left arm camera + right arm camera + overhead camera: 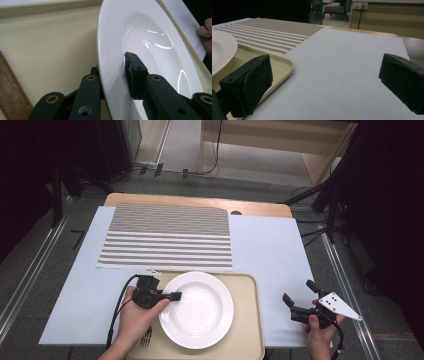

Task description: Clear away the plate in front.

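A white deep plate lies on a beige tray at the near side of the table. My left gripper comes in from the left, turned on its side, with the plate's left rim between its jaws. In the left gripper view the plate stands edge-on, and one pad lies against its upper face, while the other jaw sits under the rim, mostly hidden. My right gripper hovers open and empty over the white board, right of the tray.
A striped grey placemat covers the far middle of the board. A fork pokes out beside the left hand on the tray. The wooden table edge runs along the back; dark stands and cables crowd the right.
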The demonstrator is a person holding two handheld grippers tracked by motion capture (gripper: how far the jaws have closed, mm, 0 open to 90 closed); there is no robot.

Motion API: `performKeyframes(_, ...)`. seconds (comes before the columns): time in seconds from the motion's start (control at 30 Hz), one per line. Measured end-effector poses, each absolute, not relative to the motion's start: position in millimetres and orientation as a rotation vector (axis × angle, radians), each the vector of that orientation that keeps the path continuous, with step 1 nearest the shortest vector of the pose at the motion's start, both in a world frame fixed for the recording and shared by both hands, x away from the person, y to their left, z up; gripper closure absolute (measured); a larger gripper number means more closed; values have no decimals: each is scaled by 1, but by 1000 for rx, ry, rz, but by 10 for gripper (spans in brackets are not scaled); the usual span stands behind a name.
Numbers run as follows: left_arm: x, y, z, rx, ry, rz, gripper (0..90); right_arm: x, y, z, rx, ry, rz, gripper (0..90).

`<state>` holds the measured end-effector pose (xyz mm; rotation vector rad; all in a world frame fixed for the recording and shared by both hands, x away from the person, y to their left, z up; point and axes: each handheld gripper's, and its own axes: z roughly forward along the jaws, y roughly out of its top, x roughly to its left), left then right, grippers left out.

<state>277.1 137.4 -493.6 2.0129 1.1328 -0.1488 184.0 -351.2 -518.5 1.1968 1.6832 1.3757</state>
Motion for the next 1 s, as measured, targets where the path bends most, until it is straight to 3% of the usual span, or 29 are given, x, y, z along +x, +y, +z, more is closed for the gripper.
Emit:
performKeyframes(0.23, 273, 137, -491, 2053, 1155, 3, 606, 184, -351, -519, 1198, 1683, 1374, 0)
performKeyframes(0.47, 274, 141, -493, 2039, 1138, 12, 499, 184, -352, -519, 1202, 1679, 1375, 0)
performKeyframes(0.6, 275, 147, -487, 1978, 1124, 28, 497, 184, -352, -519, 1198, 1680, 1374, 0)
performKeyframes(1.0, 271, 162, -476, 1863, 1052, 111, 267, 184, -352, -519, 1197, 1680, 1373, 0)
